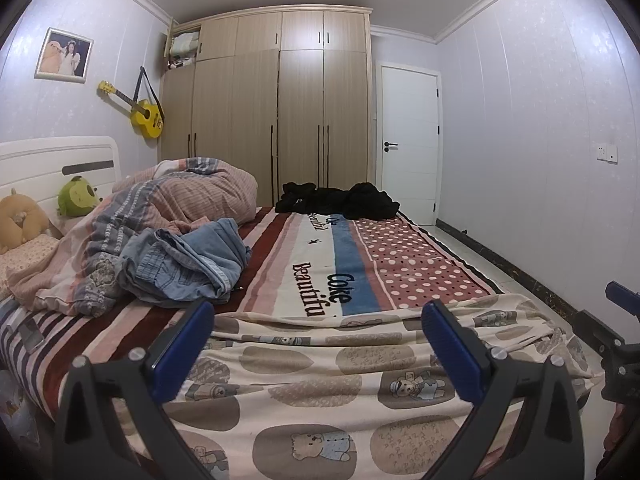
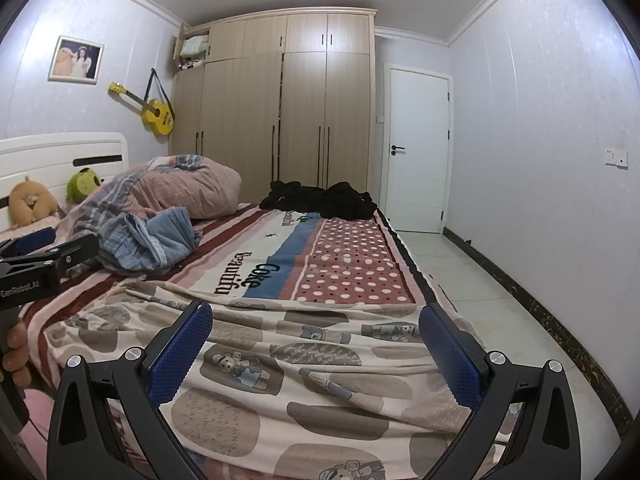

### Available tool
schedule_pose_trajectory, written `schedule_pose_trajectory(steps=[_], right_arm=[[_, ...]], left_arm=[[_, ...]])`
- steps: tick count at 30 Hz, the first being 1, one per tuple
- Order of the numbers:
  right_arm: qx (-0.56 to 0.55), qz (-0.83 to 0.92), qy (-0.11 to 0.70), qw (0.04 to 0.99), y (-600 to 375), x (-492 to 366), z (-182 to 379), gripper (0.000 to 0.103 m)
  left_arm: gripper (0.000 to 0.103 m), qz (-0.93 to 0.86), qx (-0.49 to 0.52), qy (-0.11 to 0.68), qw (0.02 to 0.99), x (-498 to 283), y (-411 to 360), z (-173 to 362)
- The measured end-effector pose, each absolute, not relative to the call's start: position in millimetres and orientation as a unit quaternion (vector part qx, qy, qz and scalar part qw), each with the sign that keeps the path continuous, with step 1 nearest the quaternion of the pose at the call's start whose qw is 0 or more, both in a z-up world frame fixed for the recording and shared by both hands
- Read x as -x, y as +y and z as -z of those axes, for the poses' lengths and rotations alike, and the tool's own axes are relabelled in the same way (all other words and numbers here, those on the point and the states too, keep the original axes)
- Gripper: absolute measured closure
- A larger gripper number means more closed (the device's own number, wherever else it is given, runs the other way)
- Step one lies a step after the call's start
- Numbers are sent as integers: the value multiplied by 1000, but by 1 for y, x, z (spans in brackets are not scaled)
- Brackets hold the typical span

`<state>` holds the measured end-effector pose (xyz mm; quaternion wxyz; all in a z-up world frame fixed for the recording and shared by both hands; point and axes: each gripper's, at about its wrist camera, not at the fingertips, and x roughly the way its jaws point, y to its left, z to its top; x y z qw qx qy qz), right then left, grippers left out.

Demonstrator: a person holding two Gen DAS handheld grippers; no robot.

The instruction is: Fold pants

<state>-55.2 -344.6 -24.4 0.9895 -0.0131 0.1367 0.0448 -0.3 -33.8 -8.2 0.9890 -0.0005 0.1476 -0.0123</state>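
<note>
Cream pants with a bear print (image 1: 320,376) lie spread flat across the near end of the bed; they also show in the right wrist view (image 2: 320,364). My left gripper (image 1: 318,320) is open and empty, hovering just above the pants. My right gripper (image 2: 316,320) is open and empty above the pants' right part. The right gripper's edge shows at the far right of the left wrist view (image 1: 618,344). The left gripper, held by a hand, shows at the left of the right wrist view (image 2: 36,264).
The bed carries a striped and dotted blanket (image 1: 360,264), crumpled blue jeans (image 1: 188,264), a bunched quilt (image 1: 180,196) and a black clothes heap (image 1: 340,200). Plush toys (image 1: 76,196) sit by the headboard. Wardrobe (image 1: 276,112), white door (image 1: 408,144) and tiled floor (image 2: 480,280) lie beyond.
</note>
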Motion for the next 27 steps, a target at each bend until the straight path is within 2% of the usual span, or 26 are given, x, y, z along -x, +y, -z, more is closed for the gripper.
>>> schedule_pose_trajectory(steps=[27], right_arm=[[13, -64, 133, 989, -336, 57, 28, 1]], left_arm=[[1, 3, 17, 148, 989, 5, -15, 11]])
